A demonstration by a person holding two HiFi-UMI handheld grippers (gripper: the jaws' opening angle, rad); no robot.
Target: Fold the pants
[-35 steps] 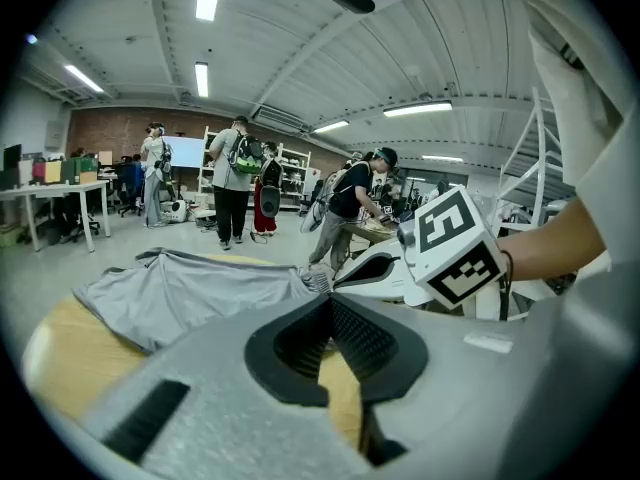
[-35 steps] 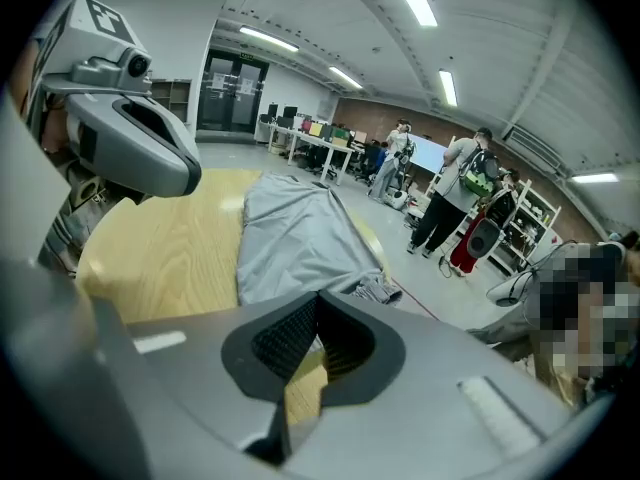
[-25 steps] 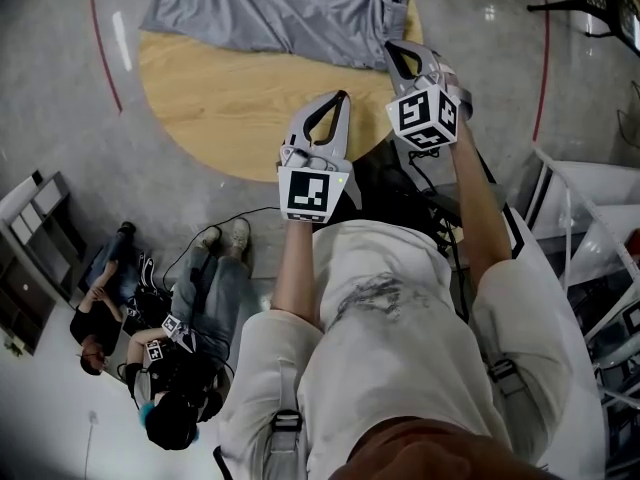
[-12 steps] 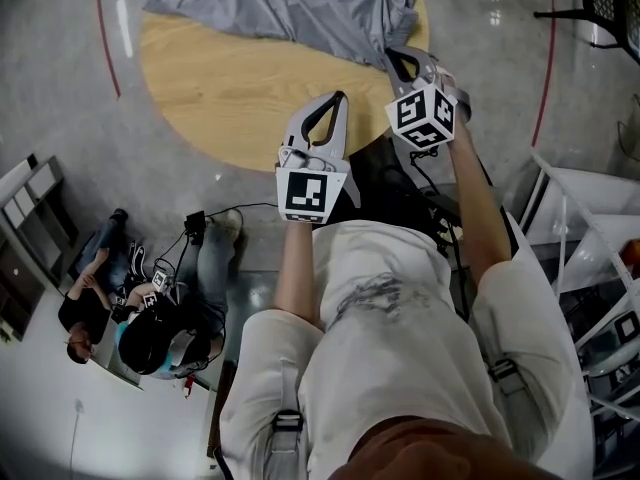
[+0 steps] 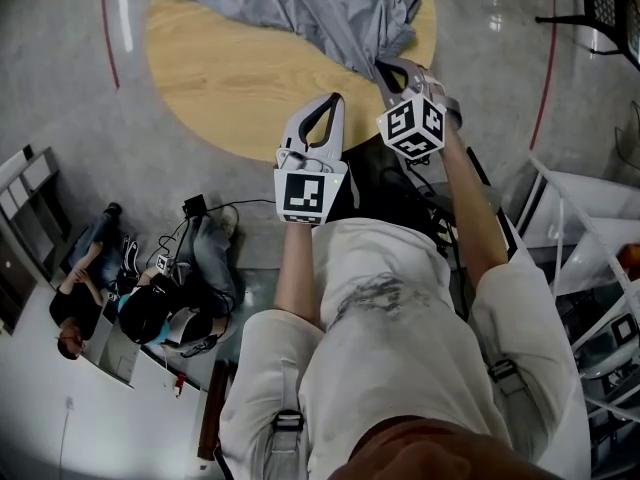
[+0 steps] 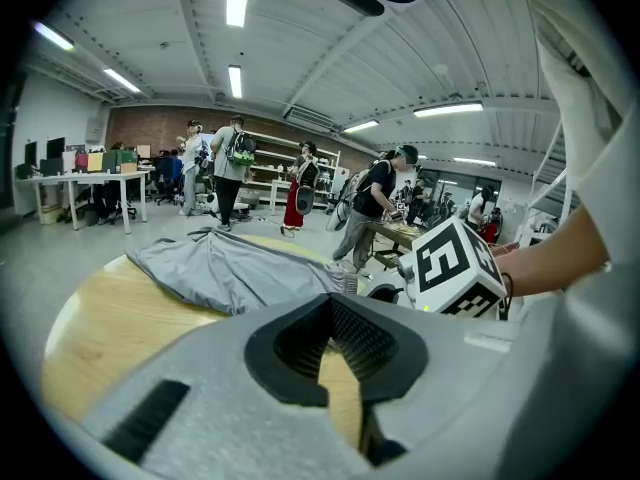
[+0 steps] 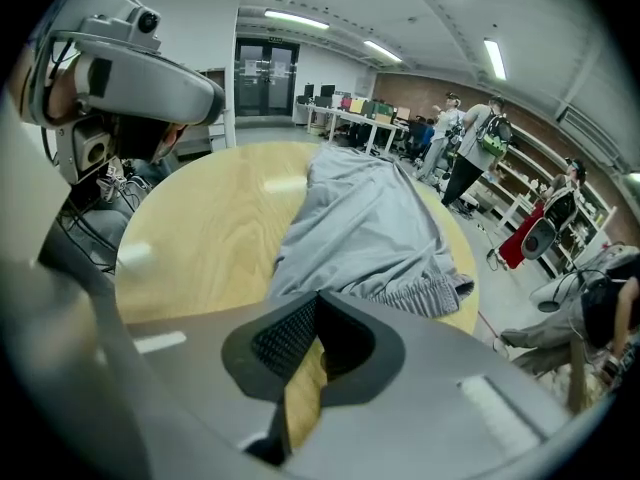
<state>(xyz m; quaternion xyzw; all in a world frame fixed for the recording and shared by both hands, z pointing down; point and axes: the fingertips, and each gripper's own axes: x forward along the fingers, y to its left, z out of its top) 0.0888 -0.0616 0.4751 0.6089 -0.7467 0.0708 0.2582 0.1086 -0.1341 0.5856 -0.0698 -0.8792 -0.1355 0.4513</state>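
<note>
jaws closed, empty on both. right gripper (image 5: pixel 381 66) hangs just beside the pants' (image 5: pixel 300 6) near edge; left gripper (image 5: pixel 334 98) over bare bench (image 5: pixel 220 78), farther off.

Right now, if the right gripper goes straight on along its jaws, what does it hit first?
Probably bare wooden table, just short of the waistband of the grey pants. The right gripper, jaws shut and empty, points down at that near strip. Depth unclear, so it might catch the waistband first.
</note>
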